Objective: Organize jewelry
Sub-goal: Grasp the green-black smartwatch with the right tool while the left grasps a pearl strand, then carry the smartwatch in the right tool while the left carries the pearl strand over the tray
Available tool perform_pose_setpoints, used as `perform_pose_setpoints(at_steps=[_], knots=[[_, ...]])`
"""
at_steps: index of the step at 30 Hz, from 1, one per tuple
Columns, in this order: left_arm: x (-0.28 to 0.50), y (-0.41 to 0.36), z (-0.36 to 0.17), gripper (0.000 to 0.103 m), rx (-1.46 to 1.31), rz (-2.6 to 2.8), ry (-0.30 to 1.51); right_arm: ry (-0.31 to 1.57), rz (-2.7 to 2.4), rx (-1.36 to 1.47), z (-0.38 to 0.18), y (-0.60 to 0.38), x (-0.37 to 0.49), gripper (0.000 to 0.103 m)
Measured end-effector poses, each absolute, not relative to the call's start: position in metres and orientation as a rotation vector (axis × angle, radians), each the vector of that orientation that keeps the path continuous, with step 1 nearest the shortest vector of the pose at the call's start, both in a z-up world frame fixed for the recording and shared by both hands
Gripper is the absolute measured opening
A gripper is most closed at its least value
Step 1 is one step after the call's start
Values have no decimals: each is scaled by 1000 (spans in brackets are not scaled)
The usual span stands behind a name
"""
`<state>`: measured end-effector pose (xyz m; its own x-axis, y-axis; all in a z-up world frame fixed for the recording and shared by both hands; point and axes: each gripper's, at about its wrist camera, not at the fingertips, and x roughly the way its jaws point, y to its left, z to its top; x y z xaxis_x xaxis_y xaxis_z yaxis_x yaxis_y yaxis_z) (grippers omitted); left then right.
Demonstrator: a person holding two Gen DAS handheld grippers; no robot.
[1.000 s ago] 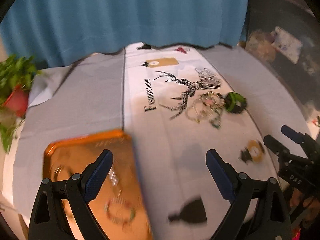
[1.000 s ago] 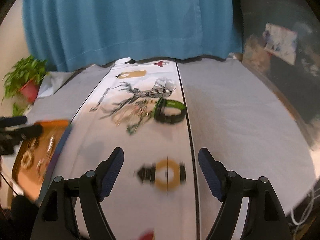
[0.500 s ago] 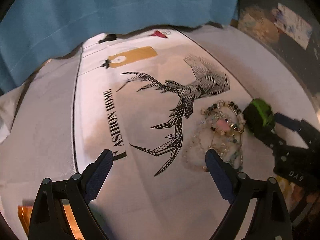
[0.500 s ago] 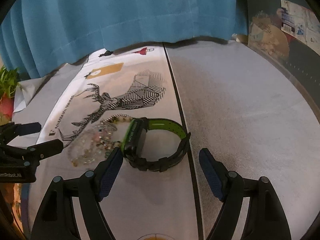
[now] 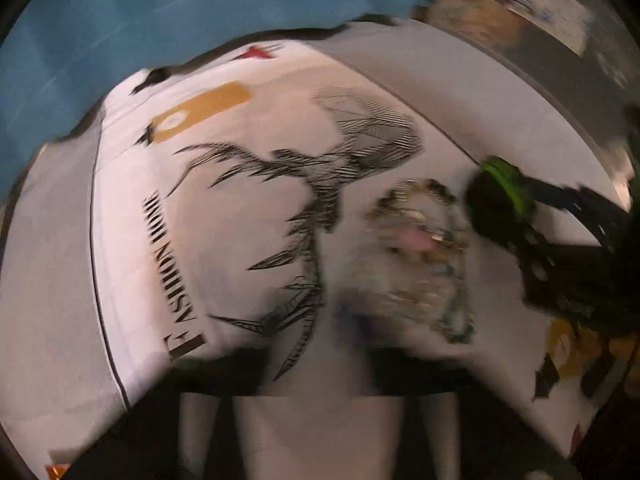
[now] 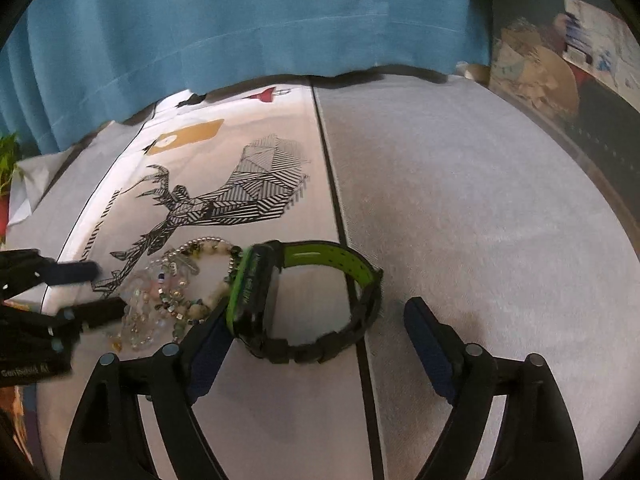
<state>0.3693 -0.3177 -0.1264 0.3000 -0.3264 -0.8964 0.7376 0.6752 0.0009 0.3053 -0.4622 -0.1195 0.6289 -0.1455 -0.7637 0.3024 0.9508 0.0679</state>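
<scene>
A black and green watch [image 6: 304,304] lies on the white printed cloth [image 6: 240,160], between the fingers of my open right gripper [image 6: 316,348]. A heap of bead bracelets [image 6: 176,292] lies just left of it. My left gripper [image 6: 86,290] comes in from the left, open, with its fingertips at the heap's left edge. The left wrist view is blurred by motion: it shows the bracelets [image 5: 416,256] ahead, the watch [image 5: 504,208] to their right and the right gripper's body [image 5: 576,240] over it. The left gripper's own fingers are a dark smear along the bottom there.
A blue curtain [image 6: 240,20] hangs behind the table. The grey tablecloth [image 6: 460,200] stretches to the right. A potted plant [image 6: 6,168] stands at the far left. A gold-faced watch [image 5: 568,348] lies at the right in the left wrist view. An orange tray corner [image 5: 56,470] shows bottom left.
Both grippers moved forward. The right one now straddles the watch. The left one swung from the orange tray over to the bracelet heap and is still moving fast.
</scene>
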Motion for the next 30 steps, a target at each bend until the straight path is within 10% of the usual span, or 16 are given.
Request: perform_pose_setpoints(at_steps=[30], knots=[[92, -133, 25, 4, 137, -637, 897, 747, -5, 86, -16, -302, 28, 54]])
